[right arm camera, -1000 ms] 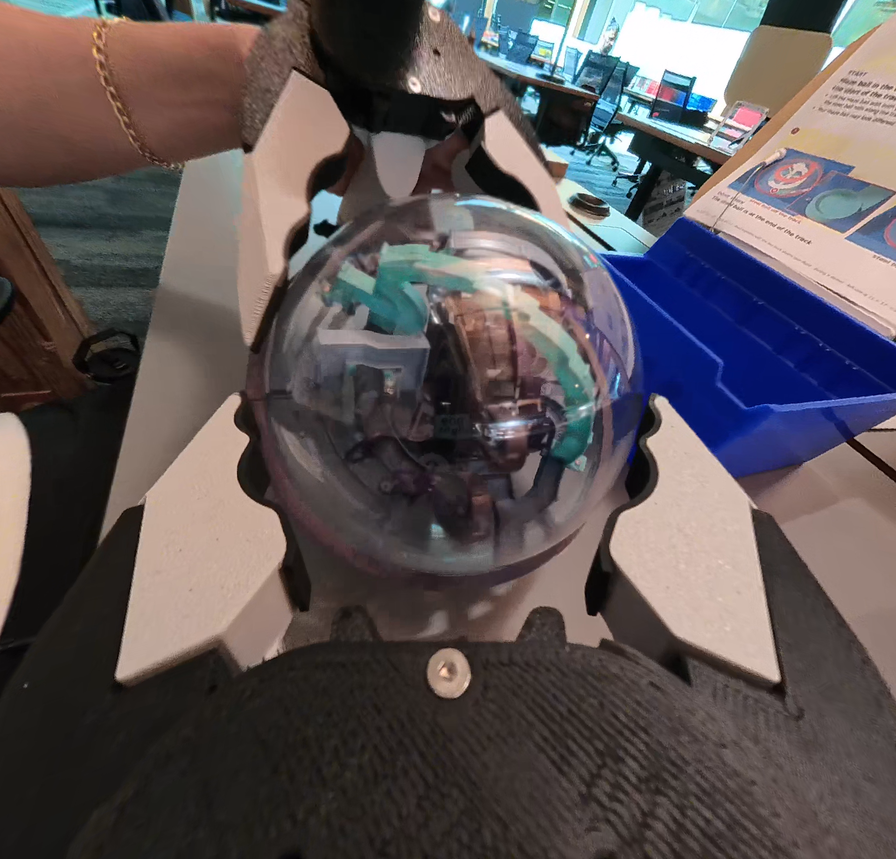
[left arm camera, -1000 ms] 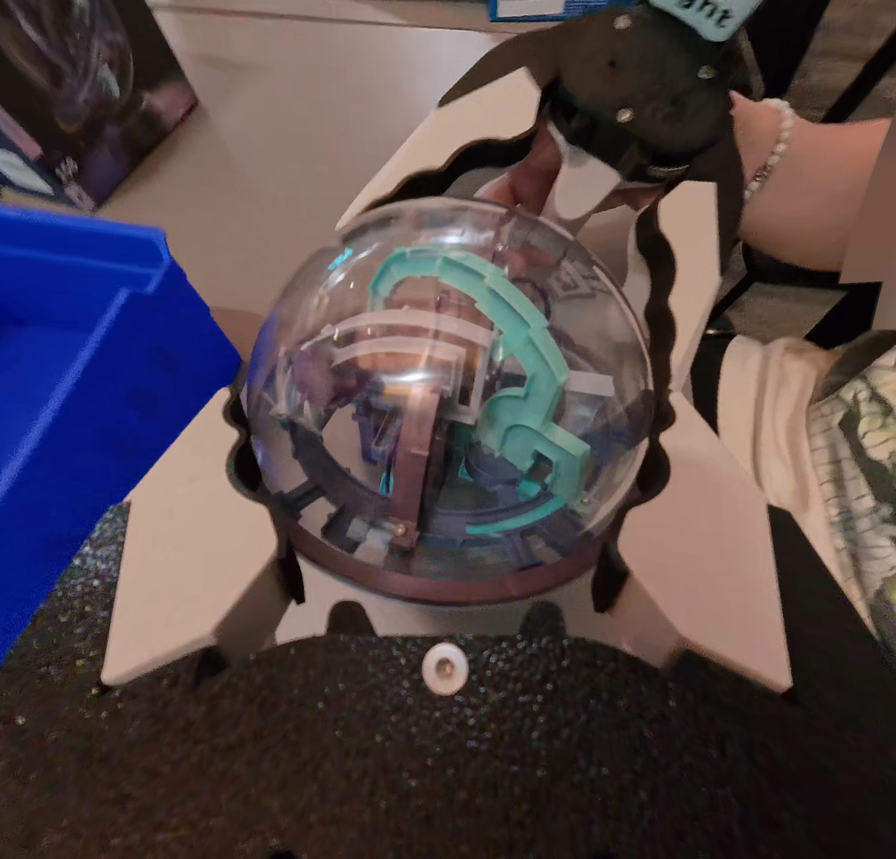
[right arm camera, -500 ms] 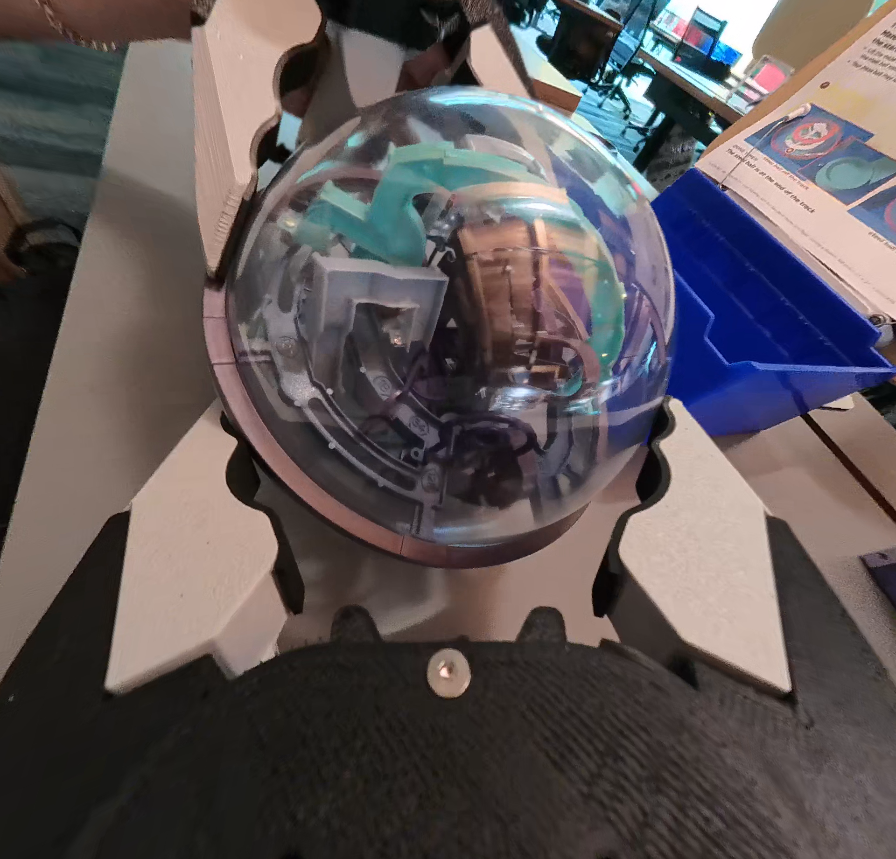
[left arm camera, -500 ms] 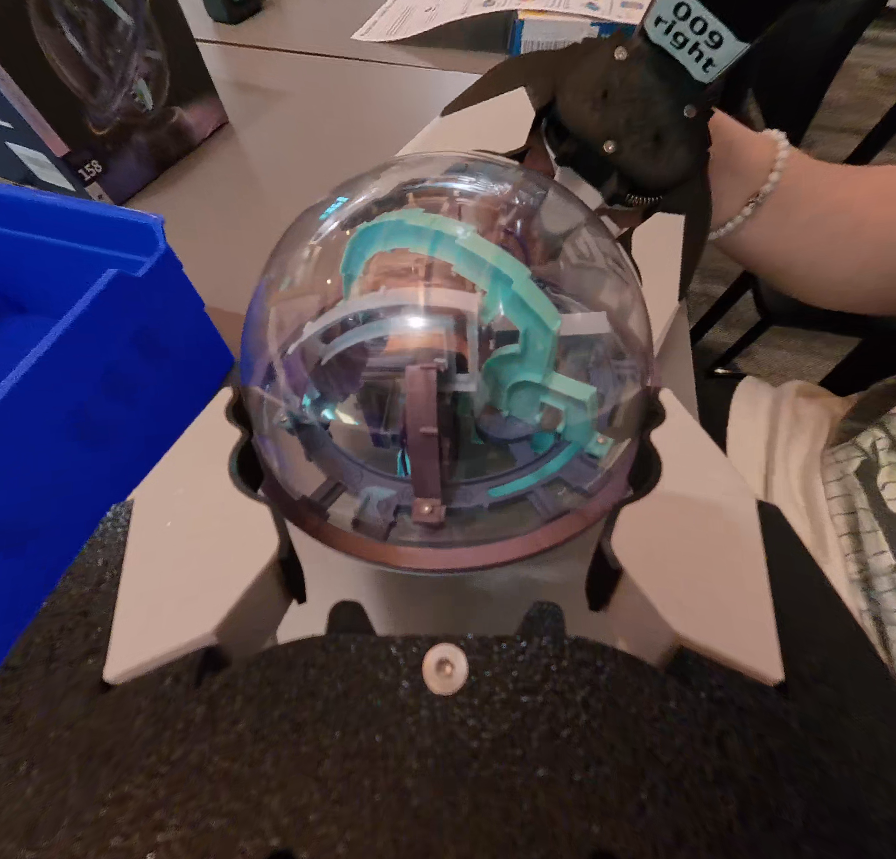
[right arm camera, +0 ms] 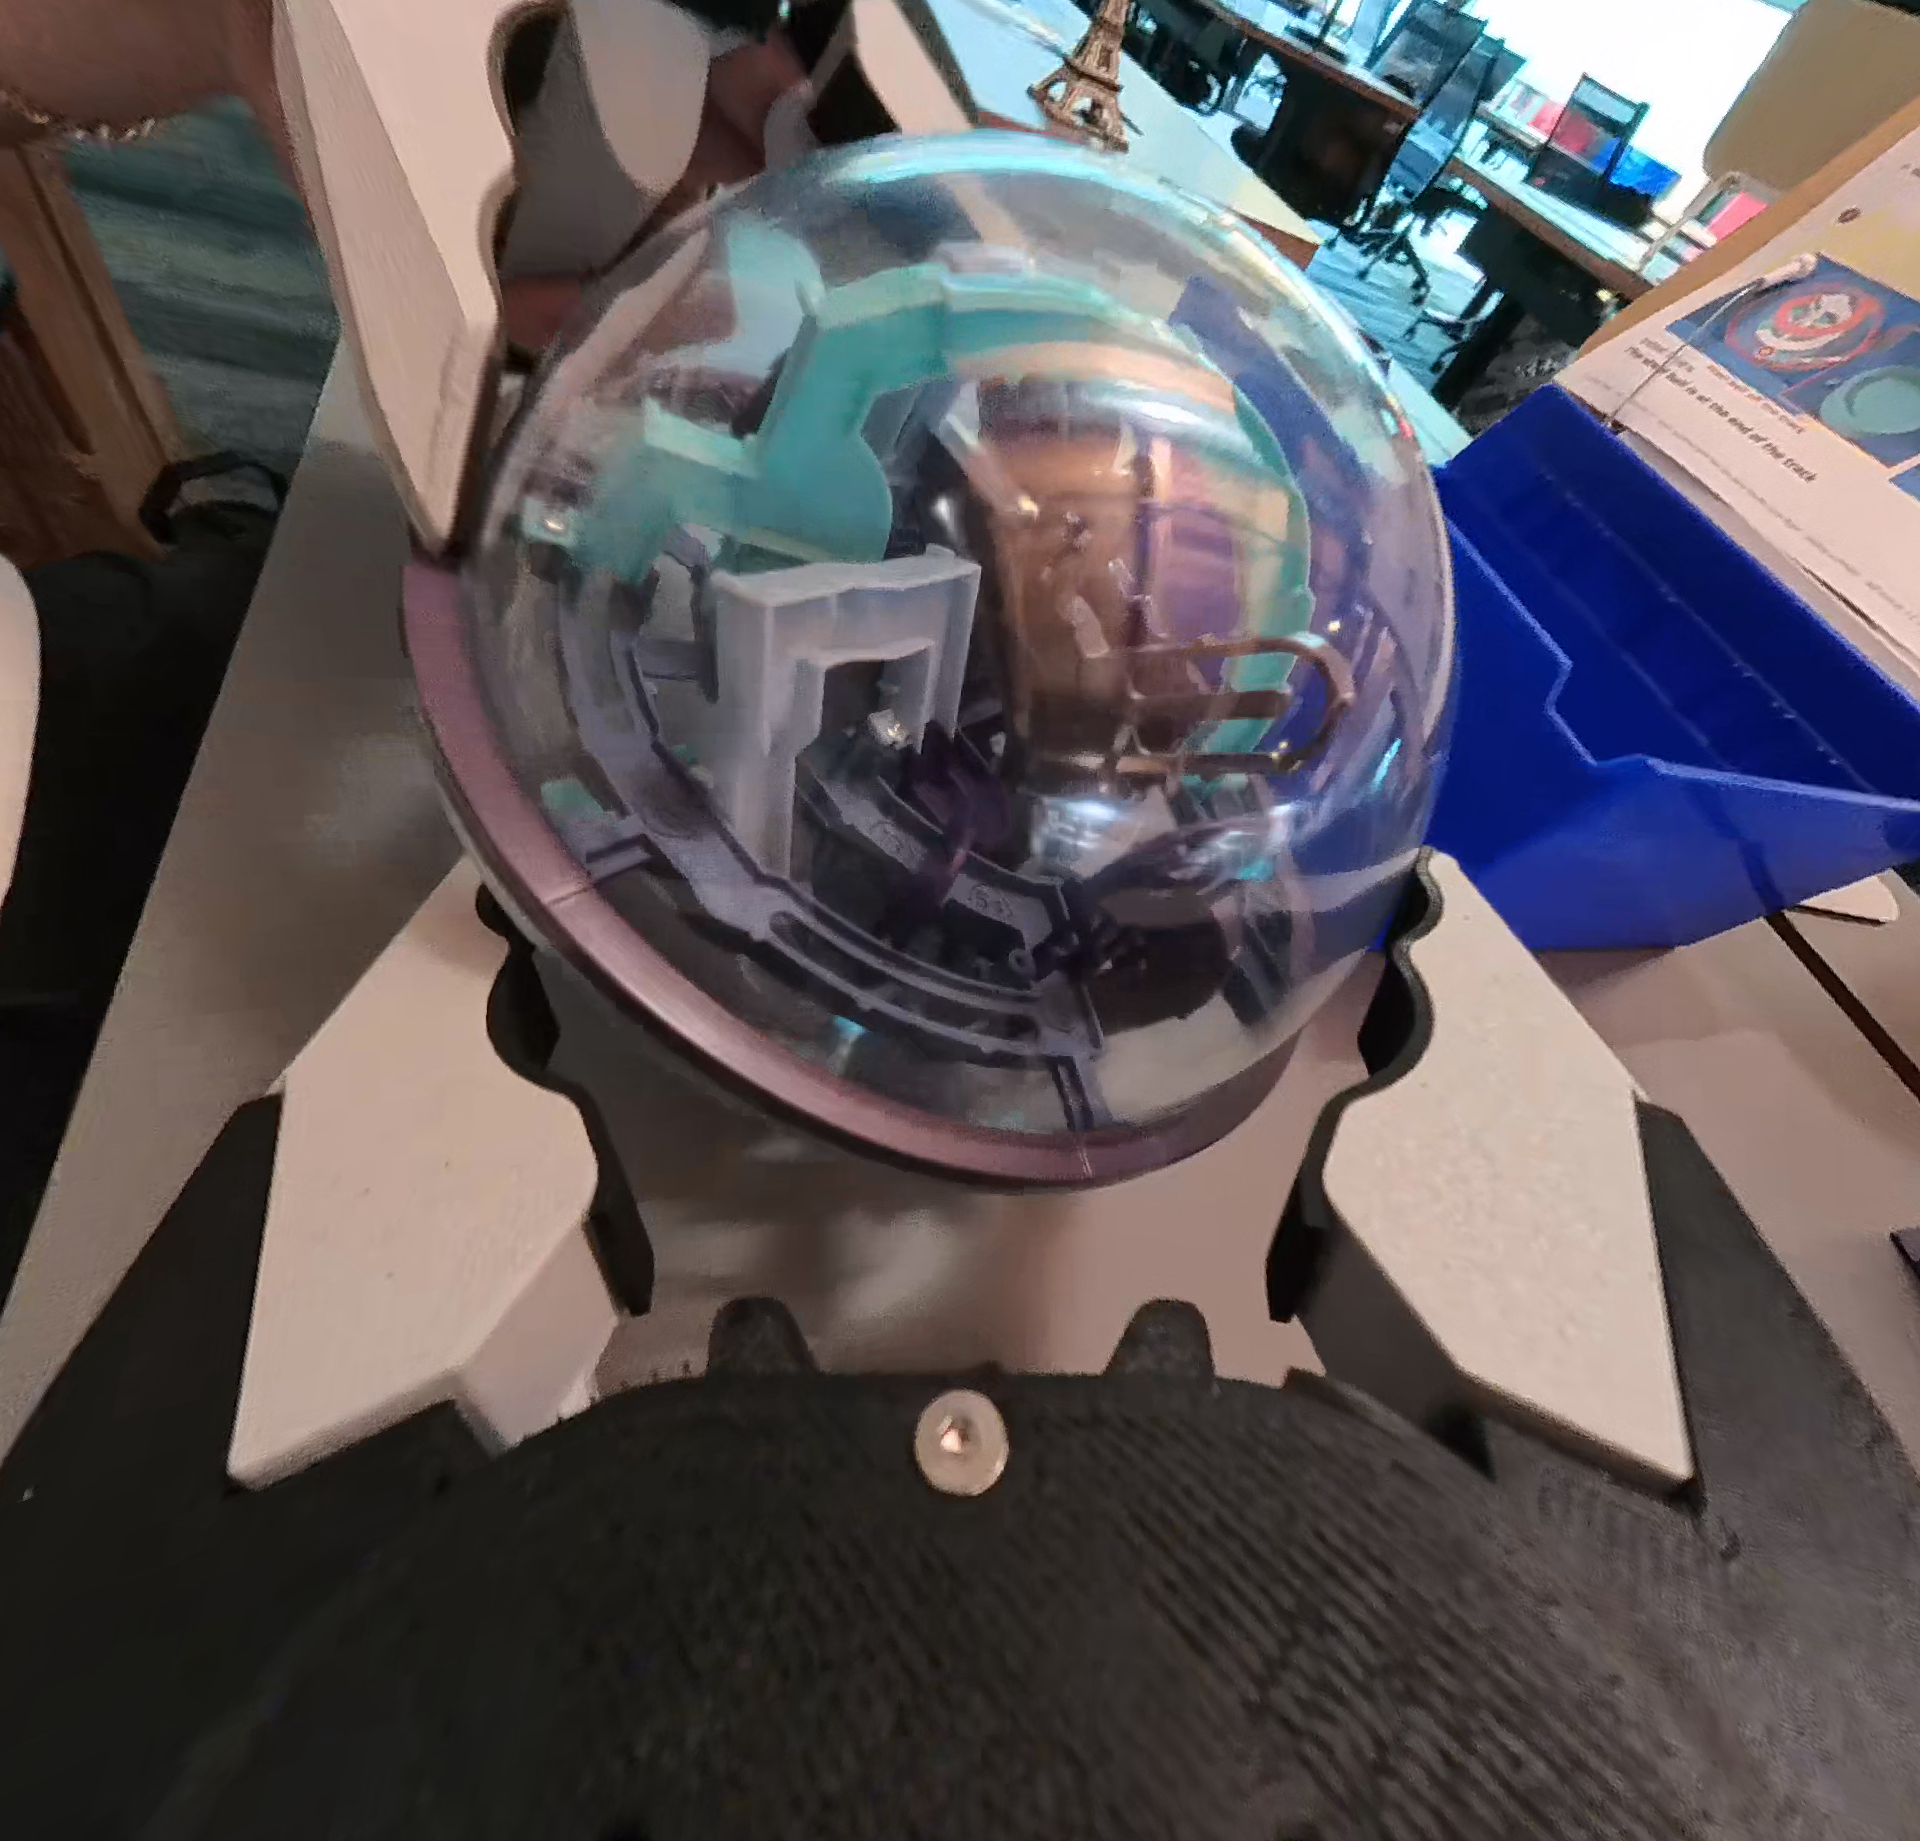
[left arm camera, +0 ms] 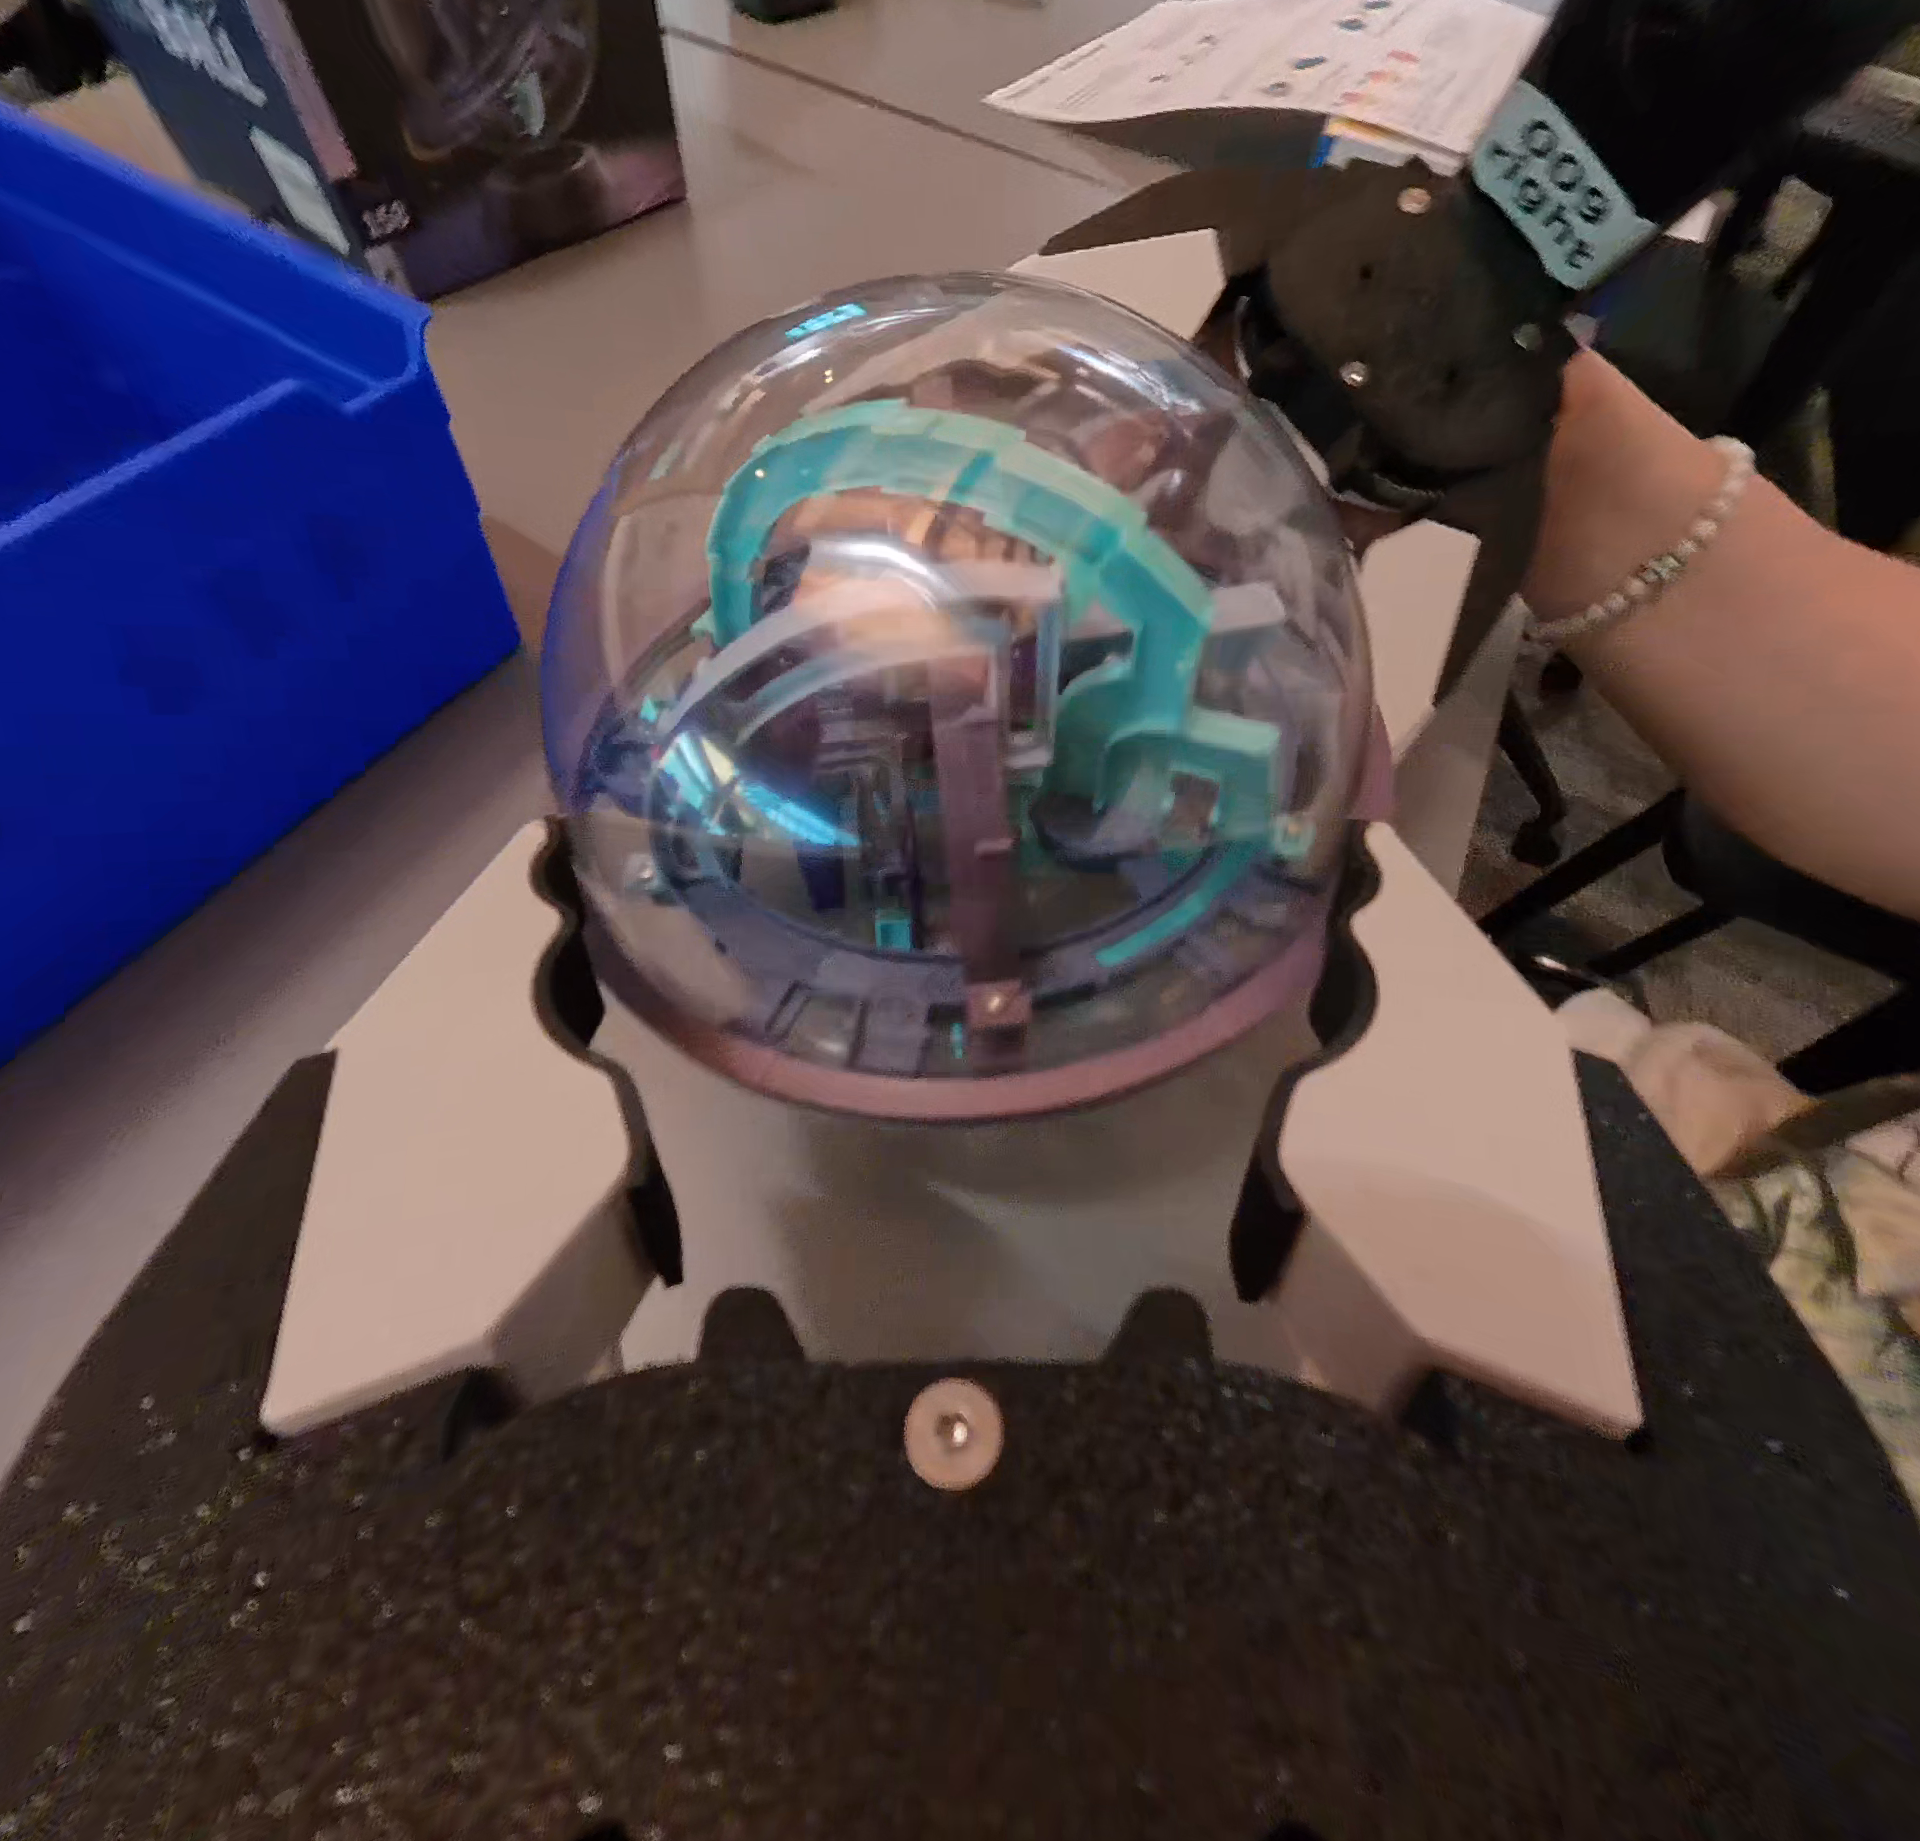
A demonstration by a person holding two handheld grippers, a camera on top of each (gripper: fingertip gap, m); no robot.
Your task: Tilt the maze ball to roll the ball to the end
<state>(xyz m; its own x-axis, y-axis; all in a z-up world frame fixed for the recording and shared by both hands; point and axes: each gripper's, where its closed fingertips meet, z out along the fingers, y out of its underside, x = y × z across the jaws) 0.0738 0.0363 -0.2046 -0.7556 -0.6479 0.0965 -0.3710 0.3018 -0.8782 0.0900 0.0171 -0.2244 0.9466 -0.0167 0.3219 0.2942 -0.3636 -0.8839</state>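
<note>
You hold maze ball point(left arm camera: 951, 690) off table between both grippers, left gripper point(left arm camera: 951, 856) and right gripper point(right arm camera: 935, 898), jaws of each clamping sphere. Sphere tilted. Small ball not discernible; progress unclear, tilting probably remains.

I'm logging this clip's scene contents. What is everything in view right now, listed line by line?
Clear plastic maze ball: one, teal, grey and purple tracks inside, held between both grippers above the table.
Blue plastic bin: one, on the table beside the ball.
Dark printed box: one, upright behind the bin.
Printed paper sheets: white, far table edge.
Instruction sheet: one, white, leaning over the bin.
Small tower model: one, brown, on the far desk.
Beige table: one, beneath everything.
Left gripper: black with white fingers, shut on the ball.
Right gripper: same, shut on the ball.
Wrist: beaded bracelet.
</note>
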